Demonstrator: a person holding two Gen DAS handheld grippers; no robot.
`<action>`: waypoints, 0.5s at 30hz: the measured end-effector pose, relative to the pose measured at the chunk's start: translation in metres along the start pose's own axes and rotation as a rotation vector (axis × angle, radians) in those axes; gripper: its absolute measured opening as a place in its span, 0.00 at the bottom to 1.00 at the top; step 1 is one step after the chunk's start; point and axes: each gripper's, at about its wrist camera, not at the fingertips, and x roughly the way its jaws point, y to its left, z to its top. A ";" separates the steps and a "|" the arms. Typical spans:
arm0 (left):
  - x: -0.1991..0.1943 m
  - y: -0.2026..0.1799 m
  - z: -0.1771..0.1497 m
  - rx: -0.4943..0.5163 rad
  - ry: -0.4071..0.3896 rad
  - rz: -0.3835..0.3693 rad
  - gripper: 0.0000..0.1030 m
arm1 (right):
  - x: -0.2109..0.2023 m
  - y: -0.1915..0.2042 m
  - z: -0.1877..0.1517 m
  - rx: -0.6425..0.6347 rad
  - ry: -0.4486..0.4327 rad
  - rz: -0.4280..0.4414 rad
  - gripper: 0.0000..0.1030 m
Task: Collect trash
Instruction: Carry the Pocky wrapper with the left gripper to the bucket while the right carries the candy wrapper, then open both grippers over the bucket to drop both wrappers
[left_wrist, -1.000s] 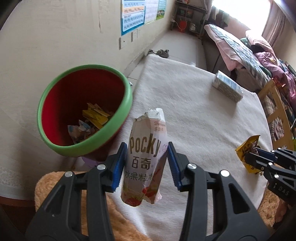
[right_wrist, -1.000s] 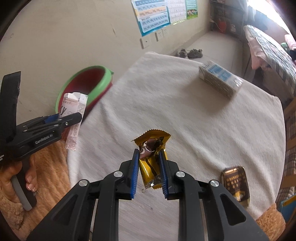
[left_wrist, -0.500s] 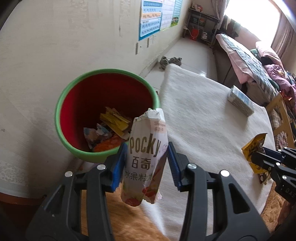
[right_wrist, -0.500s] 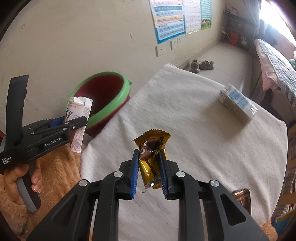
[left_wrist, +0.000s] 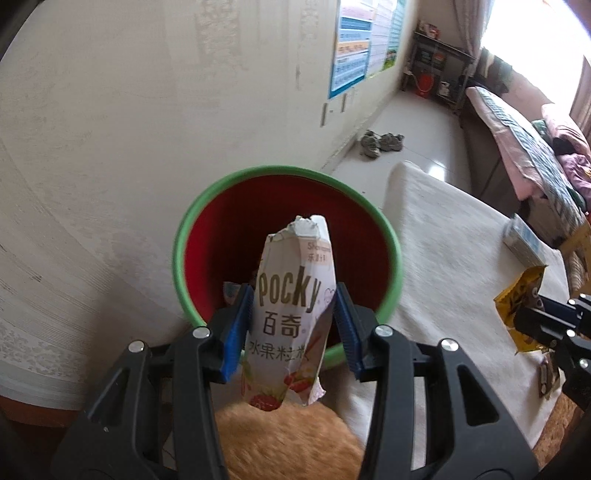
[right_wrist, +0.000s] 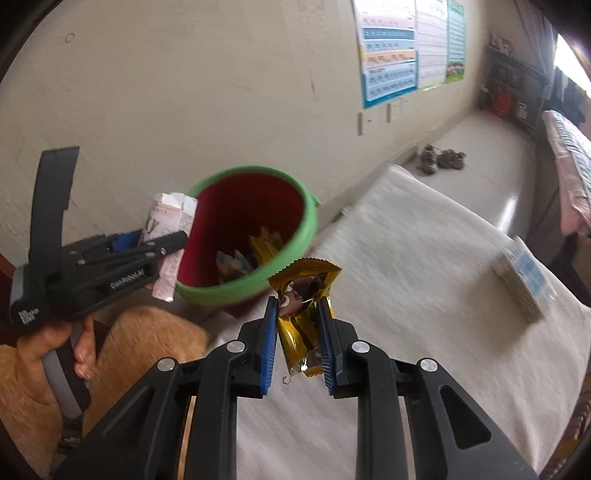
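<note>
My left gripper (left_wrist: 293, 326) is shut on a white Pocky wrapper (left_wrist: 291, 299) and holds it upright in the air, just in front of the near rim of a red bin with a green rim (left_wrist: 207, 218). The bin (right_wrist: 295, 254) holds several wrappers. My right gripper (right_wrist: 297, 332) is shut on a torn yellow snack wrapper (right_wrist: 301, 291) above the table's left edge, close to the bin. The left gripper (right_wrist: 162, 242) and its Pocky wrapper (right_wrist: 168, 218) also show in the right wrist view, at the bin's left side.
A round table under a pale cloth (right_wrist: 424, 277) stands right of the bin. A blue-and-white box (right_wrist: 524, 284) lies on its far side. An orange furry cushion (left_wrist: 288, 439) is below the grippers. The wall (left_wrist: 147, 110) is behind the bin. Shoes (left_wrist: 380, 142) lie on the floor.
Both grippers have moved left toward the bin with their wrappers. The bin now sits straight ahead of the left gripper and much closer to the right one.
</note>
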 end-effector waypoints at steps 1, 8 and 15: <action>0.005 0.003 0.002 -0.008 0.008 0.005 0.41 | 0.004 0.001 0.006 0.002 0.000 0.013 0.20; 0.033 0.026 0.011 -0.081 0.070 0.017 0.41 | 0.036 0.022 0.042 -0.025 0.001 0.079 0.22; 0.044 0.038 0.009 -0.154 0.091 0.019 0.55 | 0.057 0.040 0.067 -0.066 -0.007 0.111 0.31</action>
